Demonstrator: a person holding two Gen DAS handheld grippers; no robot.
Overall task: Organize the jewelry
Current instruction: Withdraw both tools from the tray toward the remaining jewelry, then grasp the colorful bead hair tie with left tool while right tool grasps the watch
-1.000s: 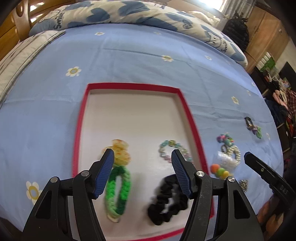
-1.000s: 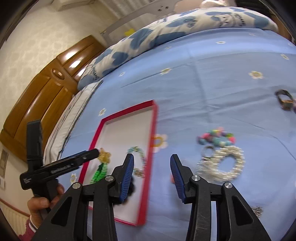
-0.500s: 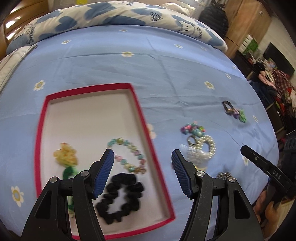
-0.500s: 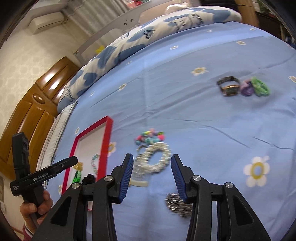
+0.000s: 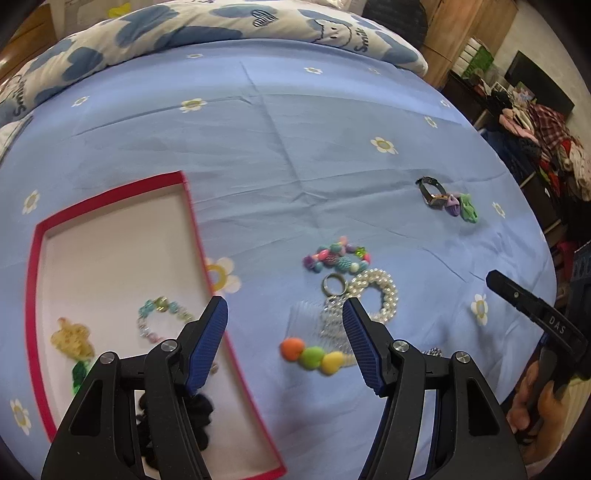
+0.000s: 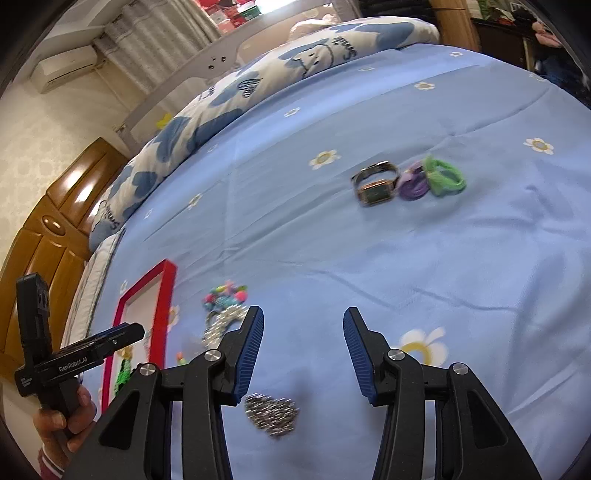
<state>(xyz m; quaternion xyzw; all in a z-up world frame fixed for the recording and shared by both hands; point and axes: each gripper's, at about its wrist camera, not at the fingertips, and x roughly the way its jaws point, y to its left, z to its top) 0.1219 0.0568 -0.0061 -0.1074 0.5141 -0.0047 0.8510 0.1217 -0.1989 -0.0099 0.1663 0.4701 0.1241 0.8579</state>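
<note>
A red-rimmed white tray point(image 5: 110, 258) lies on the blue bedsheet, holding a yellow flower clip point(image 5: 72, 338), a pastel bead bracelet point(image 5: 160, 317) and a black scrunchie point(image 5: 173, 424). My left gripper point(image 5: 284, 339) is open and empty, hovering over the tray's right edge and a hair comb with coloured balls point(image 5: 314, 350). A pearl bracelet point(image 5: 375, 295), a ring point(image 5: 334, 284) and a colourful bead bracelet point(image 5: 336, 256) lie beyond it. My right gripper point(image 6: 303, 354) is open and empty above a silver chain pile point(image 6: 271, 411). A watch point(image 6: 376, 184) lies farther off.
Purple and green hair ties point(image 6: 432, 181) sit beside the watch. A patterned duvet point(image 5: 221, 26) is bunched along the far side of the bed. Wooden wardrobes point(image 6: 48, 229) stand to the left, cluttered clothes point(image 5: 546, 140) to the right.
Both grippers have swung to the right. The left moved from over the tray to its right edge; the right moved past the pearl bracelet to the silver chain pile. Both stayed open.
</note>
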